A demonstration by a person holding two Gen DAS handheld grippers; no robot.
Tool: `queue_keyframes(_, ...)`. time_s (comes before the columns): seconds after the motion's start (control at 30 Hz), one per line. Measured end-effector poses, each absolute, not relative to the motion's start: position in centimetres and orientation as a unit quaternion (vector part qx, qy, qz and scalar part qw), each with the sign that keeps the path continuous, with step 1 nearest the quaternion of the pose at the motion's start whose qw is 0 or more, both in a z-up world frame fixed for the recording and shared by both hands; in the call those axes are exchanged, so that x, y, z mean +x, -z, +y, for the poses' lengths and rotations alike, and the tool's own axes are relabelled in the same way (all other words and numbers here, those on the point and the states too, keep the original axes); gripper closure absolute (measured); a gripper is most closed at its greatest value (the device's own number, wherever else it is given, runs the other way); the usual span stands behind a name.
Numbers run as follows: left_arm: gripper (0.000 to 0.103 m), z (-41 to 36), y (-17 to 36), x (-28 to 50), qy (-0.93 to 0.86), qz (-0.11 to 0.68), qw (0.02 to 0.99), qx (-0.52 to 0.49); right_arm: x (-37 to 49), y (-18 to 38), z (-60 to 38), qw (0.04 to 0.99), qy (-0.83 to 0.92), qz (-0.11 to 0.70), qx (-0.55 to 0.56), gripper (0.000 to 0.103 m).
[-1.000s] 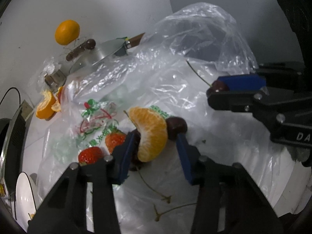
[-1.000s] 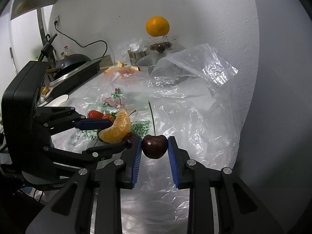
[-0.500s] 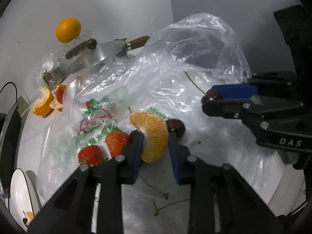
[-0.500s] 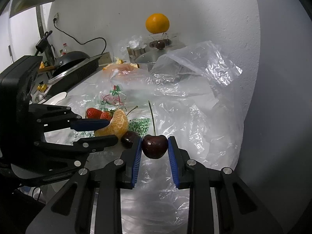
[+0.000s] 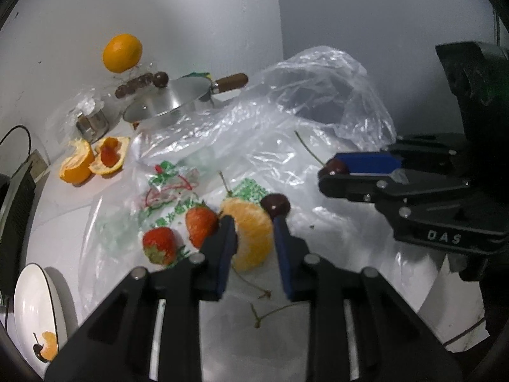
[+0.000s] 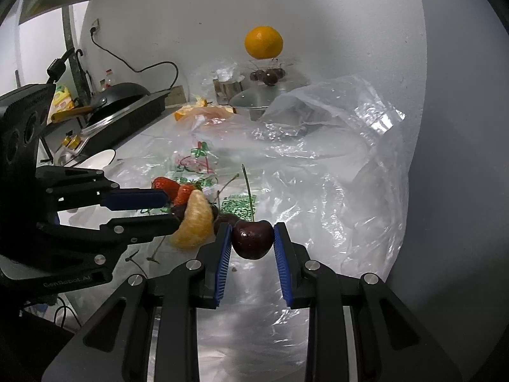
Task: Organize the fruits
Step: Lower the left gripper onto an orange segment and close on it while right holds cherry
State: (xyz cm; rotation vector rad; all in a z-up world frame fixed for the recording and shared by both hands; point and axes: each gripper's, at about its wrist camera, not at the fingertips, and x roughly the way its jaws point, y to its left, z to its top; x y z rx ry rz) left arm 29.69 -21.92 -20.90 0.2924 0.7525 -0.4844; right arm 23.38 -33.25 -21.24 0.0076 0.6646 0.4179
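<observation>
Left wrist view: left gripper [image 5: 253,238] pinches orange segment [image 5: 251,238]; right gripper [image 5: 327,173], at two o'clock, clamps cherry [image 5: 335,167].

White counter [image 5: 63,203] under plastic bags [image 5: 254,146]

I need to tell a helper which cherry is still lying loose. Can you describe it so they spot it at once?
Start at the clear plastic bag spread over the white counter, then find its green printed patch. The loose cherry lies just right of that patch, tucked behind the orange segment held in the left hand-held gripper. Unlike the cherry clamped in the right hand-held gripper, nothing grips it.
</observation>
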Motion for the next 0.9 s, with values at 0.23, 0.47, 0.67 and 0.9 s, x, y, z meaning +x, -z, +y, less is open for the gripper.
queue_keyframes(0.23,0.076,-22.9,21.8,30.5,0.23,0.371,0.889,0.137,22.8,20.8,-32.9,0.926,-0.201,0.319,0.0,0.074)
queue_keyframes(0.47,0.071,-23.7,23.2,30.6,0.2,0.376,0.889,0.17,22.9,20.8,-33.4,0.927,-0.198,0.319,0.002,0.074)
queue_keyframes(0.67,0.07,-24.2,23.6,30.8,0.203,0.379,0.886,0.172,23.1,21.2,-33.6,0.925,-0.201,0.322,0.003,0.074)
queue_keyframes(0.9,0.059,-25.4,24.0,30.8,0.193,0.381,0.883,0.196,23.2,21.5,-34.1,0.925,-0.199,0.324,0.009,0.074)
